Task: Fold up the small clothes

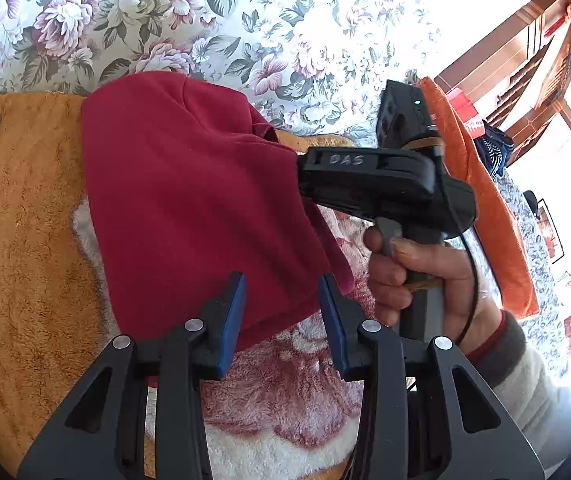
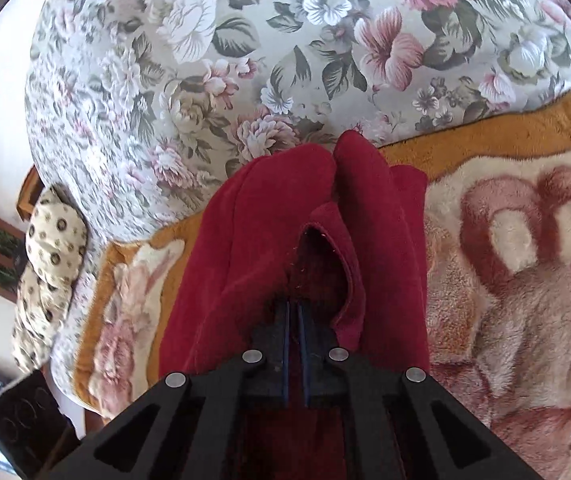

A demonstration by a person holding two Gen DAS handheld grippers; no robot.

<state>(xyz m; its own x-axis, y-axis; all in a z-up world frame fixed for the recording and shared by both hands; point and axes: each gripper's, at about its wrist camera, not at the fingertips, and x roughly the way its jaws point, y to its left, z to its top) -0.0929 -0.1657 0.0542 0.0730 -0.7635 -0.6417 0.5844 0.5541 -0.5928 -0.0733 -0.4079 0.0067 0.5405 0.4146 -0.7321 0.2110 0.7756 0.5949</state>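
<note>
A dark red garment (image 1: 189, 200) lies partly folded on an orange and pink fleece blanket (image 1: 25, 260). My left gripper (image 1: 283, 316) stands open at the garment's near hem, its blue pads (image 1: 231, 320) apart on either side of the cloth's edge. A hand (image 1: 425, 276) holds my right gripper (image 1: 303, 178) at the garment's right edge. In the right wrist view that right gripper (image 2: 294, 310) is shut on a raised fold of the red garment (image 2: 269, 240), and the cloth bunches up around the fingers.
A floral quilt (image 1: 205, 20) lies beyond the blanket. An orange cloth (image 1: 489, 208) hangs at the right, with wooden furniture (image 1: 525, 52) behind it. A spotted pillow (image 2: 49, 248) and a black box (image 2: 25, 420) are at the left in the right wrist view.
</note>
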